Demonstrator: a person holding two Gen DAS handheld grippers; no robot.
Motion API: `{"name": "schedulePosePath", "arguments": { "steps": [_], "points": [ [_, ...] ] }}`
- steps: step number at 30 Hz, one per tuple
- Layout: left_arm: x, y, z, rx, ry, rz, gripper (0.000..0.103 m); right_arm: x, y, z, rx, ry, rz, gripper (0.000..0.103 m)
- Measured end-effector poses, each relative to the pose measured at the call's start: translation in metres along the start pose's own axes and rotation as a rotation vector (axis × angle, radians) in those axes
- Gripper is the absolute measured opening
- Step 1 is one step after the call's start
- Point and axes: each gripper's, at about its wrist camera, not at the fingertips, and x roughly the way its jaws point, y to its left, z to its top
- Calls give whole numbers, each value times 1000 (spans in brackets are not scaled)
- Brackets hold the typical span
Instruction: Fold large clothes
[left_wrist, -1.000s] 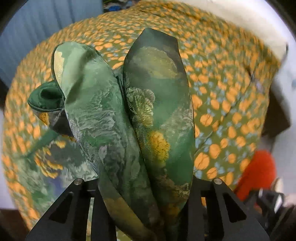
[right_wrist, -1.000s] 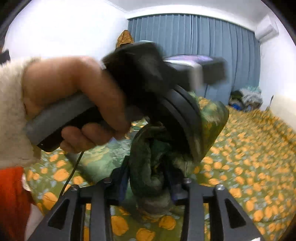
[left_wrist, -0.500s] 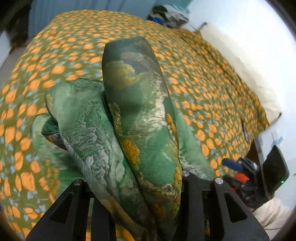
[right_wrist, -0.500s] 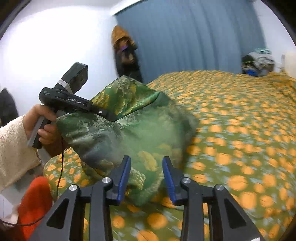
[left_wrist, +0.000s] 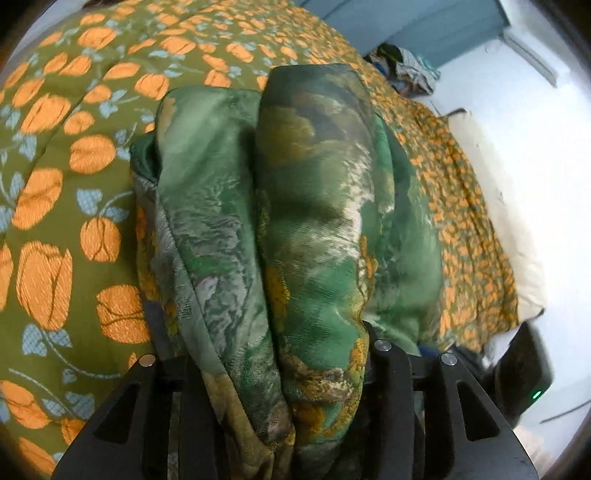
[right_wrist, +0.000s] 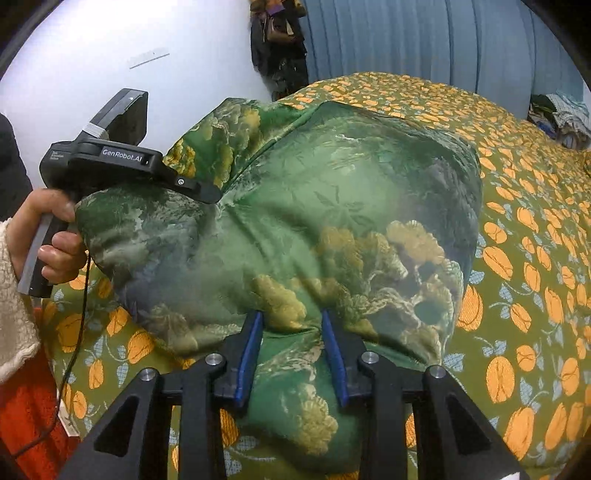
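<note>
A padded green garment (right_wrist: 332, 206) with gold and silver brocade lies folded in a thick bundle on the orange-flowered green bedspread (right_wrist: 535, 295). My right gripper (right_wrist: 291, 325) is at its near edge, jaws closing, blue pads pinching a fold of the cloth. My left gripper (right_wrist: 199, 192), held by a hand (right_wrist: 51, 236) in a cream sleeve, grips the garment's far left corner. In the left wrist view two fat folds of the garment (left_wrist: 314, 203) fill the left gripper (left_wrist: 273, 350). Its jaws are opening, with cloth still pressed between them.
The bedspread (left_wrist: 55, 184) stretches far and right. A cream pillow (left_wrist: 498, 221) lies along its edge. A heap of clothes (right_wrist: 561, 114) sits by the blue curtain (right_wrist: 406, 37). Dark clothes (right_wrist: 280, 40) hang on the wall. A red cloth (right_wrist: 26, 417) is at the near left.
Both grippers have come down and the garment, held up in the air before, now rests on the bed. The right jaws have narrowed onto its near edge. The left gripper has rolled.
</note>
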Motion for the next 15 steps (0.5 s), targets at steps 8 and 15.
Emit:
{"name": "schedulePosePath", "arguments": {
  "steps": [8,15],
  "points": [
    [-15,14,1,2,-5,-53,50,-18,-15,99,149,-55,115,33],
    [-15,18,-7,0,-21,-59,53,108,14,180,115,116,219,35]
  ]
}}
